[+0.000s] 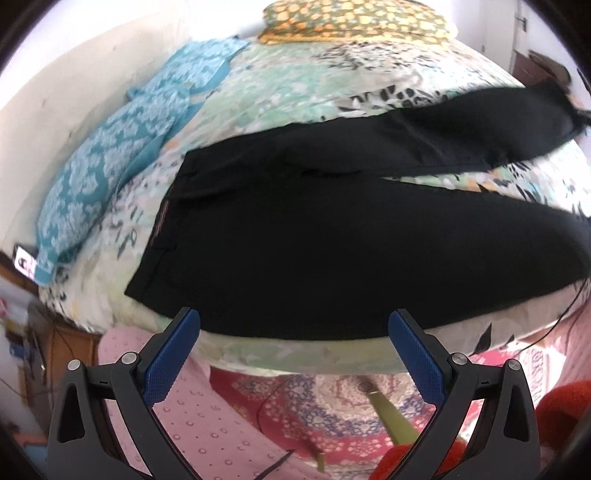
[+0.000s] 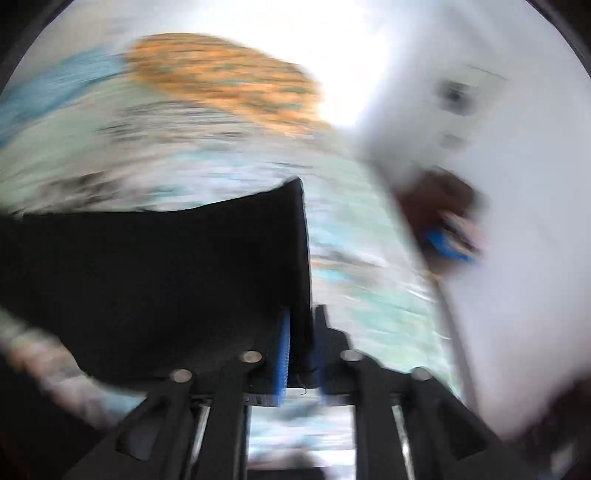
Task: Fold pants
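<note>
A: Where are the black fabric pants (image 1: 314,236)?
B: Spread across the floral-sheeted bed (image 1: 280,88), waistband toward its left edge.
A: Left gripper (image 1: 293,323)?
B: Fingers wide apart, empty, over the bed's near edge.
A: Right gripper (image 2: 301,347)?
B: Fingers clamped on a pant hem; view blurred.

Right wrist view motion-blurred; pants (image 2: 166,266) leg cut off left.

1. It was a home bedroom: a bed (image 1: 280,92) under a green floral-print cover filled the left wrist view.
2. A teal patterned pillow (image 1: 107,166) and an orange-flowered pillow (image 1: 354,18) lay on it.
3. A wooden bedside cabinet (image 1: 70,354) stood alongside.
</note>
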